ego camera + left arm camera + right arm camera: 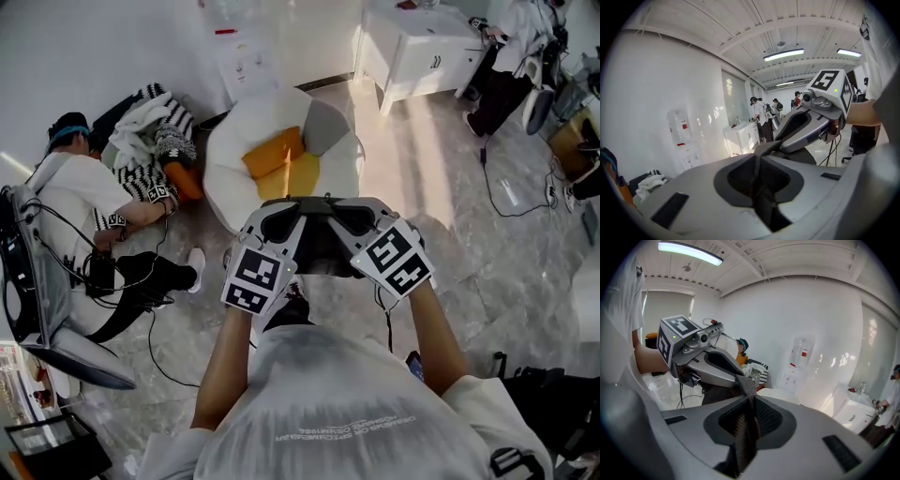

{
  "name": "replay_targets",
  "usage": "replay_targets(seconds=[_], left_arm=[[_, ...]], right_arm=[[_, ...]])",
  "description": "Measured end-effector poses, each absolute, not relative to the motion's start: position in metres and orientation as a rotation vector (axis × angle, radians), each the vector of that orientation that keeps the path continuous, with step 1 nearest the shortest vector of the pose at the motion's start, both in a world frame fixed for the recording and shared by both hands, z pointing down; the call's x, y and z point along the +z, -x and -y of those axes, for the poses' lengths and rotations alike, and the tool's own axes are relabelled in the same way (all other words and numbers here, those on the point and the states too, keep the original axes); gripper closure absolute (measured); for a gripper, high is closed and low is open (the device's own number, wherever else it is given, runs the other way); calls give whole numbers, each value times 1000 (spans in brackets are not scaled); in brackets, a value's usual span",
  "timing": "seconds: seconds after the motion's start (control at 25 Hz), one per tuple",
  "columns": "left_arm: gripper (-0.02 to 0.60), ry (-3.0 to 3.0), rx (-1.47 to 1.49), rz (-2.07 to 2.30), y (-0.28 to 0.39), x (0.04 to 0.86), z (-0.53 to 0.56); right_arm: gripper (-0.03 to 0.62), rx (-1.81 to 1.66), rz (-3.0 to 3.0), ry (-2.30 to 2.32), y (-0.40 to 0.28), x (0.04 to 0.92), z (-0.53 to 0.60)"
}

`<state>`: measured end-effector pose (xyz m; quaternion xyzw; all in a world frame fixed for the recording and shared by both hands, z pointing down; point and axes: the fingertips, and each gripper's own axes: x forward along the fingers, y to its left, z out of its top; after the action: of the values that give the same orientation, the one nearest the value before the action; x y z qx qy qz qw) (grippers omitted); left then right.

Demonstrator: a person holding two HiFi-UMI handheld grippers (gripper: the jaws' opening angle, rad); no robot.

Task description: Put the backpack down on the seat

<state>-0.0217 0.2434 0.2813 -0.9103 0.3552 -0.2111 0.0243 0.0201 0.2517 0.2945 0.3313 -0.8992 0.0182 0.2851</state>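
Head view: camera on person's head, facing forward, tilted steeply down. Wearer's white shirt [337, 412] fills near edge. Left gripper [298, 208] and right gripper [345, 208] close below lens. White rounded seat with yellow cushion [234, 159] farther out.

Left gripper view: camera rides on left gripper, sights along own jaws at very close range, roughly level, toward white wall. Right gripper enters from right.

Right gripper view: mirrored mount. Left gripper enters from left.

Shared: white wall dispenser with red label [677, 126] in both gripper views. White cabinet [417, 47] in all three.
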Motion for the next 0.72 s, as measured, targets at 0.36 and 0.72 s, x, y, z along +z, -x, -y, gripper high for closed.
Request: replay_targets(seconds=[0.36,0.72], left_arm=[[528,2837,-663,-1051,36,280,-158],[528,2891,-680,-1035,53,292,-102]], right_arm=[[551,87,2402,-904,-5,294,-169],[551,132,2378,-920,12,304,-114]])
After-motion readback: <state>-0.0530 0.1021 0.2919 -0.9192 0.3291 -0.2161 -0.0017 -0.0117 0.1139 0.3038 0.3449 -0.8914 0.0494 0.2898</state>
